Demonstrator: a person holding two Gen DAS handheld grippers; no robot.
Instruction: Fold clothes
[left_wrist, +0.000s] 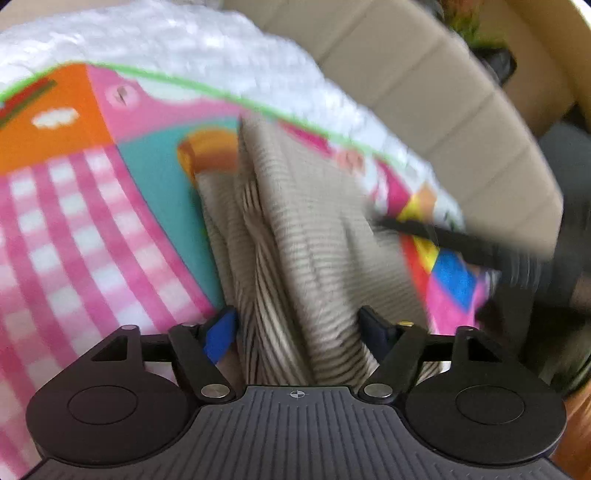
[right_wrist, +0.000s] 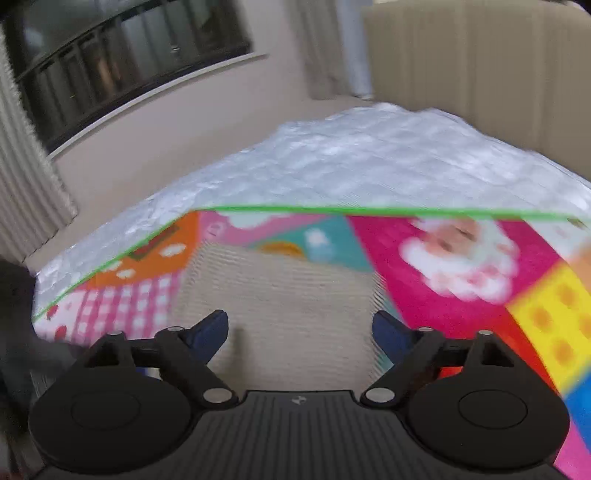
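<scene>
a white quilt (right_wrist: 369, 162) covers the bed, and a bright patchwork mat (left_wrist: 74, 221) lies on it. on the mat sits a beige striped garment (left_wrist: 295, 236), bunched into folds. the left gripper (left_wrist: 297, 332) hangs over the garment's near edge, jaws apart; the right gripper (right_wrist: 299, 332) likewise, jaws apart.

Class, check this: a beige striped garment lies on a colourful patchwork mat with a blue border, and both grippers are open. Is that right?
One detail is wrong: the mat has a green border, not blue, as the right wrist view shows. The beige striped garment does lie on it, and the left gripper and right gripper are open.
</scene>
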